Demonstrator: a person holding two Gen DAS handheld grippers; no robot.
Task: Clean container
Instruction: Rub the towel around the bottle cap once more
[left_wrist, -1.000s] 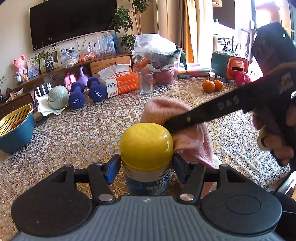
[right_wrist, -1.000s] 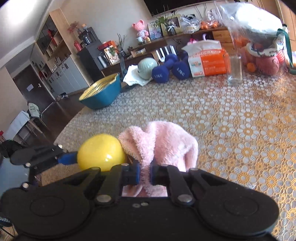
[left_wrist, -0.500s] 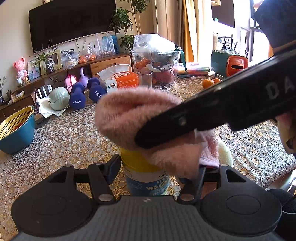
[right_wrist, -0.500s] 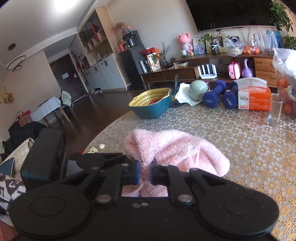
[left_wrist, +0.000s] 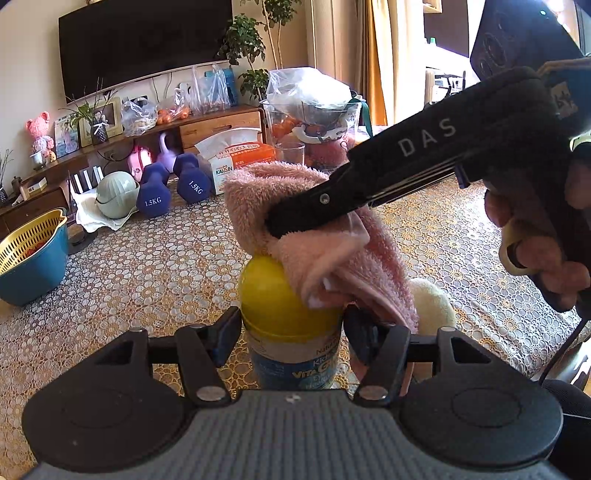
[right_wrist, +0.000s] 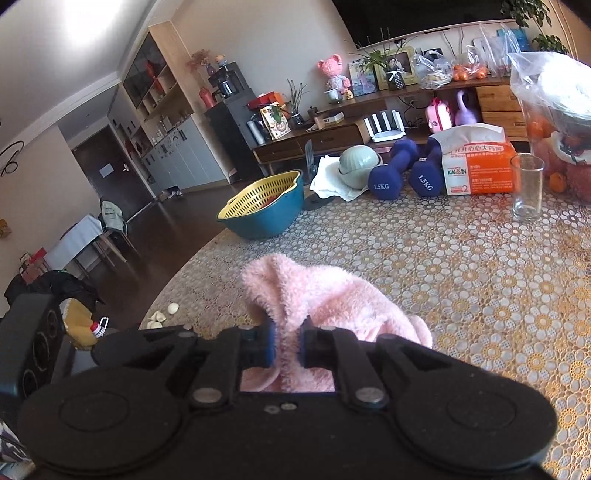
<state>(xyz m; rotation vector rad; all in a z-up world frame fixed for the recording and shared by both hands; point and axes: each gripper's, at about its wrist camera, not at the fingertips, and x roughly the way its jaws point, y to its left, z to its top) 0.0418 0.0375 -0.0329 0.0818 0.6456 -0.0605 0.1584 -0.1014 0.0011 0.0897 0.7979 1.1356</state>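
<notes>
1. Left gripper (left_wrist: 291, 332) is clamping the container (left_wrist: 295, 354) between its blue pads, one on each side, just under the yellow cap (left_wrist: 273, 295). The container is standing upright on the lace-patterned tablecloth (left_wrist: 147, 266), near the table's front edge.
2. Right gripper (right_wrist: 286, 345) is pinching a fold of the pink cloth (right_wrist: 325, 299); its fingers are drawn close with fleece bunched between them.
3. In the left wrist view the cloth is lying over the top and right side of the cap, touching it, with a flap hanging down past the left gripper's right pad.
4. A hand (left_wrist: 535, 236) is gripping the right tool's handle at the right edge of the left wrist view.
5. Mid-table, well apart from the container: a clear drinking glass (right_wrist: 526, 188) is standing upright and a blue bowl with a yellow strainer insert (right_wrist: 264, 210) is sitting at the table's left edge.
6. Farther back: two blue dumbbells (right_wrist: 406, 170) are lying beside an orange tissue box (right_wrist: 478, 166), next to a pale green round object (right_wrist: 358, 162) on white cloth.
</notes>
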